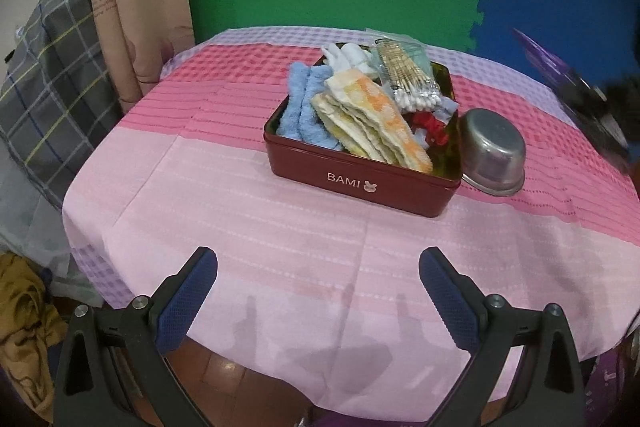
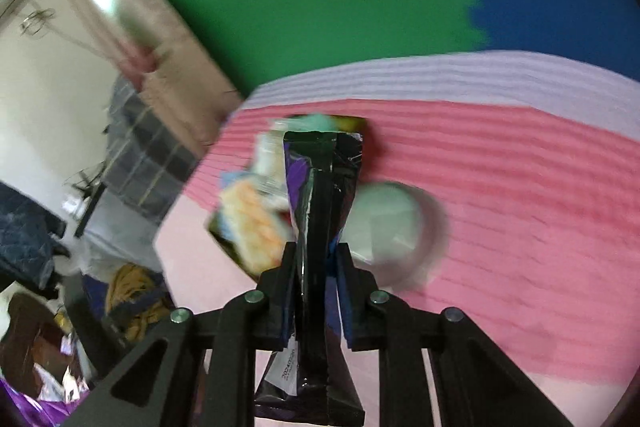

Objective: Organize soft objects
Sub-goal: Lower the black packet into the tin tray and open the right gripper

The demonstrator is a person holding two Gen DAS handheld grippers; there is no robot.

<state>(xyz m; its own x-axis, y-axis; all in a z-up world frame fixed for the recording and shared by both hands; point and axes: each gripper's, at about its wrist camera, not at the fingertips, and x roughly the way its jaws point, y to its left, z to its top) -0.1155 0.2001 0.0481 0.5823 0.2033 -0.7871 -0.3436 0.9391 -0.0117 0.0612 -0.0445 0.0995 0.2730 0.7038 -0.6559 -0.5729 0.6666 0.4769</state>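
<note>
A dark red tin box [image 1: 362, 183] marked BAMI sits on the pink checked tablecloth [image 1: 240, 207]. It holds a blue towel [image 1: 298, 107], a yellow-orange cloth [image 1: 372, 123], white cloth [image 1: 348, 55], a bag of cotton swabs [image 1: 408, 75] and something red [image 1: 430, 125]. My left gripper [image 1: 318, 267] is open and empty over the table's near edge. My right gripper [image 2: 318, 251] is shut on a black and purple foil packet [image 2: 320, 195], held above the blurred box [image 2: 248, 223]. The packet also shows at the right of the left wrist view [image 1: 576, 87].
An upturned steel bowl [image 1: 494, 151] lies against the box's right side; it also shows in the right wrist view [image 2: 394, 231]. A plaid cushion [image 1: 52, 83] and curtain [image 1: 140, 7] stand left of the table. Clutter lies on the floor [image 2: 132, 291].
</note>
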